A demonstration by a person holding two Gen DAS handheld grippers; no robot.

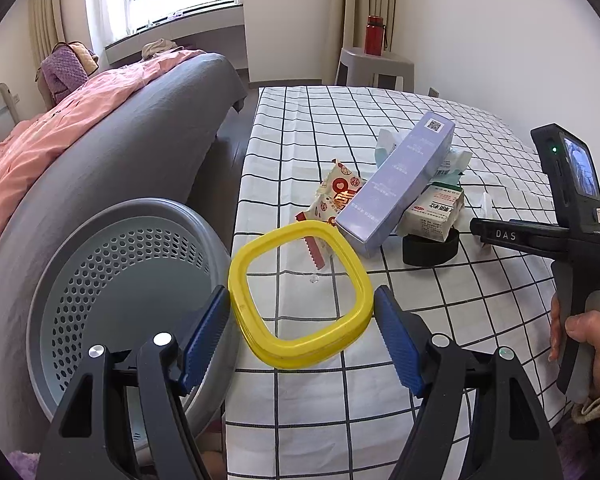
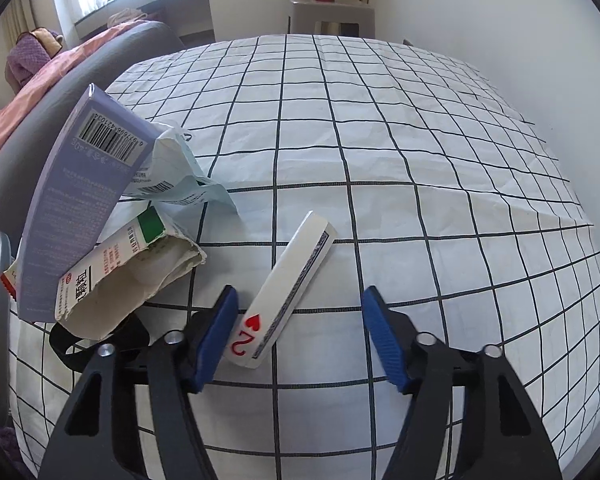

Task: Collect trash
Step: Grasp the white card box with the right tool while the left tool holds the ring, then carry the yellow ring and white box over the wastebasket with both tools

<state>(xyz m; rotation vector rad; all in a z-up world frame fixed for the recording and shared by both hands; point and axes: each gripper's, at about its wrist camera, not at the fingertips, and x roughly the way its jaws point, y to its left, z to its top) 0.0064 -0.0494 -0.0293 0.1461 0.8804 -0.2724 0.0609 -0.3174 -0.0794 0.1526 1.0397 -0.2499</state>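
1. Trash lies in a loose heap on the checked tablecloth (image 2: 380,160): a long lavender carton (image 1: 396,188) leaning over a torn white medicine box (image 1: 434,212), a crumpled pale blue wrapper (image 2: 180,184), a red-and-white snack packet (image 1: 332,196) and a black band (image 1: 430,246).
2. A folded playing card (image 2: 284,288), a two of hearts, lies apart from the heap, nearest the right gripper (image 2: 298,336).
3. The right gripper points down at that card with its jaws about half open; the card sits between the blue pads, close to the left one, but neither pad clearly presses on it, so I judge it not yet gripped.
4. The left gripper (image 1: 302,328) has its jaws set wide on a yellow ring-shaped lid frame (image 1: 300,296), both pads against its outer edges, and seems to hold it tilted above the cloth.
5. A grey perforated bin (image 1: 116,292) stands just beside the table edge, left of the yellow frame.
6. Step in hand, as I judge it: picking up the card while the frame waits to be dropped.
7. Next move calls for closing the right jaws squarely on the card's thin edges, then carrying it left to the bin; the flat card could slip or slide away.
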